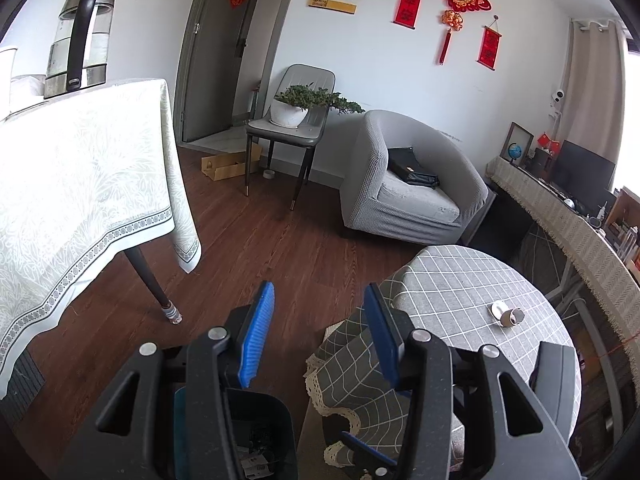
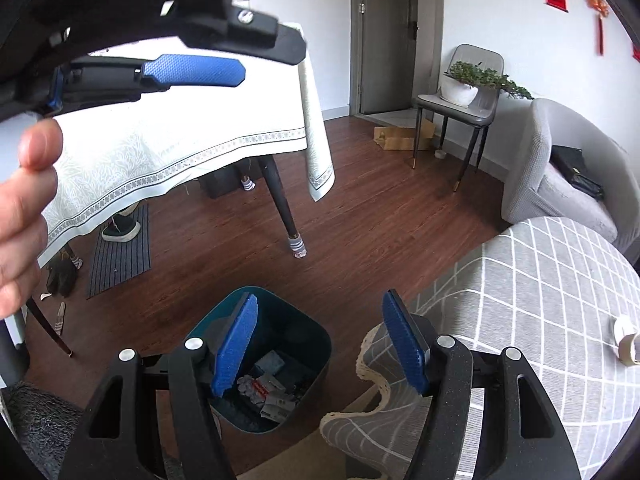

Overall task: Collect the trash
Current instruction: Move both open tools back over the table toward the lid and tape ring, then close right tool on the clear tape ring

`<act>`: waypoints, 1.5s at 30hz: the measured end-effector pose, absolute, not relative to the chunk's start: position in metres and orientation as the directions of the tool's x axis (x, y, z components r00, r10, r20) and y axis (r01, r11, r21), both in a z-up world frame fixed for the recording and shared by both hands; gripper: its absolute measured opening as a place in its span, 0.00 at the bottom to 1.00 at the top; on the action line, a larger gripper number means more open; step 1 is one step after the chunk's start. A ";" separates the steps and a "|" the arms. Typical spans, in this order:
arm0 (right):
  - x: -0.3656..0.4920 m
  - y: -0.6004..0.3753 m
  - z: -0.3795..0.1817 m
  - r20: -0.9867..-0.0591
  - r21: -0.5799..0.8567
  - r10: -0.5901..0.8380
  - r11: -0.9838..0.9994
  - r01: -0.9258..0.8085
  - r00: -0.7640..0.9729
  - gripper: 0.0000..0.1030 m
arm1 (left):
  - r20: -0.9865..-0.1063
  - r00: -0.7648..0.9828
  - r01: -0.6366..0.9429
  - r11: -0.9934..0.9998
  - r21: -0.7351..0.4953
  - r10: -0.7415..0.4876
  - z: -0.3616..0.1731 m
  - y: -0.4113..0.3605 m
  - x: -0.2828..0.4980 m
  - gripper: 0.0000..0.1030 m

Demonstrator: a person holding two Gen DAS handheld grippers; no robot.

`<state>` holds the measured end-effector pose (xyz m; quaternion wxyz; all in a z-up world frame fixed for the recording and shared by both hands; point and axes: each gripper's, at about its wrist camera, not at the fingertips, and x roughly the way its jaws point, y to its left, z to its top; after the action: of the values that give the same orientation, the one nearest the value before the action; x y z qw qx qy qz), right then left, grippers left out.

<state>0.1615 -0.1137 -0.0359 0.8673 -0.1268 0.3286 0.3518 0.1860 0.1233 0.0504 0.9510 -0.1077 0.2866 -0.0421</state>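
Left wrist view: Your left gripper (image 1: 318,312) hangs with jaws spread wide and nothing between them, bare wood floor (image 1: 256,248) ahead of the tips.
Trash left: Right of the right jaw, on the round checked table (image 1: 460,280), a small tape roll (image 1: 512,317) and a white scrap (image 1: 498,309) lie touching each other, well apart from both pads.
Bin, left view: The dark bin (image 1: 264,432) sits below and behind the left jaw, mostly hidden by the gripper body, so you see little of its contents.
Right wrist view: Your right gripper (image 2: 322,340) is also wide open and empty, the teal-lined bin (image 2: 320,340) directly under the left jaw.
Trash done: Crumpled paper and wrappers (image 2: 266,394) already lie in the bin, so collection looks partly finished.
Only this view shows: the bin's contents, your hand (image 2: 28,208) on the other gripper above the left jaw, and shoes under the long table (image 2: 168,136).
Only the other shows: the table leftovers whole; here the tape roll (image 2: 628,346) sits at the frame edge, far right of the right jaw.
Remaining, by judgement: those table pieces.
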 end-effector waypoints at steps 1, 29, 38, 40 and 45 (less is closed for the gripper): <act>0.163 -0.120 -0.032 -0.654 0.010 0.523 0.729 -0.685 0.547 0.65 | -0.536 0.832 0.020 0.973 -0.230 -0.143 0.051 0.121 0.187 0.49; 0.223 -0.325 -0.008 -0.602 0.128 0.323 0.942 -0.312 0.730 0.81 | -0.626 0.741 0.204 0.970 -0.134 -0.242 0.016 -0.034 0.232 0.68; 0.238 -0.367 -0.026 -0.644 0.167 0.259 0.966 -0.198 0.720 0.84 | -0.682 0.683 0.238 0.963 -0.130 -0.261 -0.012 -0.070 0.250 0.72; 0.243 -0.372 -0.031 -0.659 0.175 0.250 0.968 -0.179 0.709 0.84 | -0.695 0.669 0.243 0.961 -0.130 -0.263 -0.018 -0.076 0.253 0.72; 0.260 -0.376 -0.041 -0.687 0.194 0.246 0.969 -0.153 0.684 0.84 | -0.723 0.635 0.261 0.956 -0.131 -0.272 -0.034 -0.088 0.262 0.73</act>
<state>0.2596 -0.3759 -0.0413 0.9157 0.0604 0.3821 0.1090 0.2625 -0.0877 -0.0336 0.9042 -0.0070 0.4008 -0.1474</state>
